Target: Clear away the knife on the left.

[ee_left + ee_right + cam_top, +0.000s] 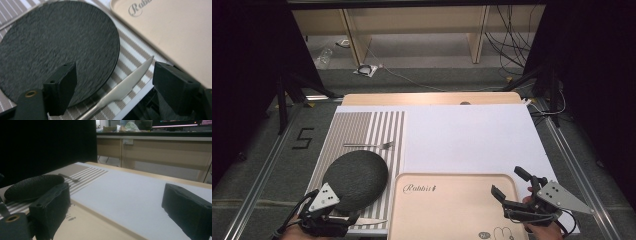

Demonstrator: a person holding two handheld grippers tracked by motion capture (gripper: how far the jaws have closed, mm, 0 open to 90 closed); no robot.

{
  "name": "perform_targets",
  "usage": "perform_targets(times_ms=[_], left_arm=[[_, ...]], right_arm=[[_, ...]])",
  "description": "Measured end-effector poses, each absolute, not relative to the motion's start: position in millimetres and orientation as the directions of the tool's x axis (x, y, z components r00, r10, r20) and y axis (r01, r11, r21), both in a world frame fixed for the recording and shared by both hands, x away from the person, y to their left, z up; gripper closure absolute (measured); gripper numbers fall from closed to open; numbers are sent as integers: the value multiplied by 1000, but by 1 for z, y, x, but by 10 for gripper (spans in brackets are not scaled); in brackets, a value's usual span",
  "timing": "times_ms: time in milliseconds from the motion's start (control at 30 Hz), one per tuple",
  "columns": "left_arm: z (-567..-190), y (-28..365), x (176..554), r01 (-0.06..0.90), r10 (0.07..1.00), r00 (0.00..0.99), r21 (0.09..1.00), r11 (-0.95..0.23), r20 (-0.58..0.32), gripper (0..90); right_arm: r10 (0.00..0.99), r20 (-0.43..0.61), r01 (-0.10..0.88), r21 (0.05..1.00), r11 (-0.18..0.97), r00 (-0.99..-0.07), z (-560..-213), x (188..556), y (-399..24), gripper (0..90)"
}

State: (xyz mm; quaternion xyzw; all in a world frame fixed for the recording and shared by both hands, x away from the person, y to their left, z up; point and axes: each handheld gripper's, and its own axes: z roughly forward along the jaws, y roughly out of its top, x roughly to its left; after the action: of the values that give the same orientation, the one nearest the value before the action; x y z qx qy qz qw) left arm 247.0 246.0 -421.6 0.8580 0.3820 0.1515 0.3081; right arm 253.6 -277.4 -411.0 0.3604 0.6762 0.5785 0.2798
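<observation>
From above, the white worktop (472, 135) lay bare across its far right half. A striped placemat (367, 131) covered the left side, bearing a fork (368, 145) and a dark round plate (355, 179); a beige tray (452, 205) sat at the near edge.

In the left gripper view, the left gripper (115, 82) stood spread over a knife (125, 86), seemingly not touching it, between plate rim and tray edge.

In the right gripper view, the right gripper (115, 205) hung spread above the tray's far edge.
</observation>
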Motion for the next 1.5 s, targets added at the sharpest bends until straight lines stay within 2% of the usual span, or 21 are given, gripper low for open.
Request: perform_targets(times_ms=[467,1500], left_arm=[[-431,262,243,602,748,661,552,-577,61,208],[-460,280,263,682,753,657,398,-614,35,269]], right_arm=[[807,40,162,984,70,-589,-411,254,-277,91],[805,33,165,983,81,-593,-412,254,-276,95]])
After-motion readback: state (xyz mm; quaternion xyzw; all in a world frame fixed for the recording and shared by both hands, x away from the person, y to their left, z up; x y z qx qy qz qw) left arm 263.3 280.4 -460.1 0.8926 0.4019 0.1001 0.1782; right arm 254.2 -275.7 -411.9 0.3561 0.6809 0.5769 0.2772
